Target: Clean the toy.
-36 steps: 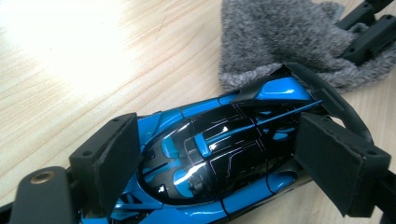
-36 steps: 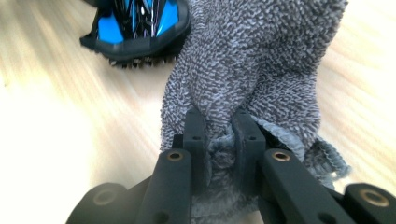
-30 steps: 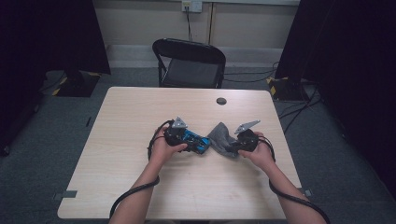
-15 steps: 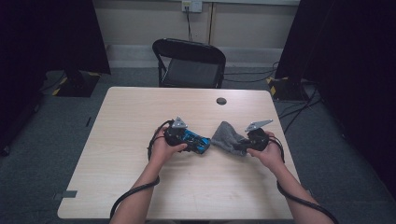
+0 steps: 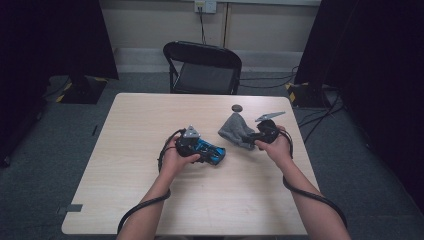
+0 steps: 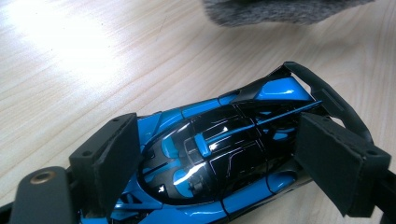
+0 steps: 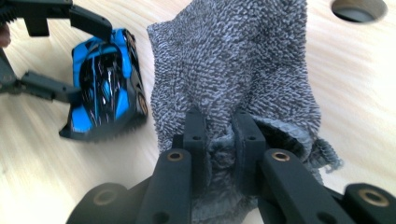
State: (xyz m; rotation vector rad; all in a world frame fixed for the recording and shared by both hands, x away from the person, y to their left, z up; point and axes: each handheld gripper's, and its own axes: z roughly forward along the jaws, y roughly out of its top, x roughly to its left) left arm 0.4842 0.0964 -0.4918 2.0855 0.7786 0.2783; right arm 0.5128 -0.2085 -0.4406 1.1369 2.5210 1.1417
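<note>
the left gripper (image 5: 214,151) holds the blue and black toy car (image 5: 209,150) on the table (image 5: 125,200), about midway between the left and right edges and a little nearer the far edge; in the left gripper view its pads flank the car body (image 6: 219,154) on both sides and appear to press on it, so this reads as a grip, though contact on the right-hand pad is not fully certain. against the earlier high views the car and this gripper have not shifted. the right gripper (image 5: 252,137) has its jaws closed tight on a bunched fold of the grey cloth (image 5: 235,131), as the right gripper view confirms (image 7: 233,70). the change noted: the cloth, a second ago close against the car, now sits drawn away toward the right edge and lifted into a peak, with bare tabletop between it and the car. a small dark round disc (image 5: 237,107) lies near the far edge, beyond the cloth. judgement: the work in hand looks like wiping the car with the cloth; the cloth is at present off the car, so the next stroke needs it brought back over the bodywork while the left grip stays firm.
</note>
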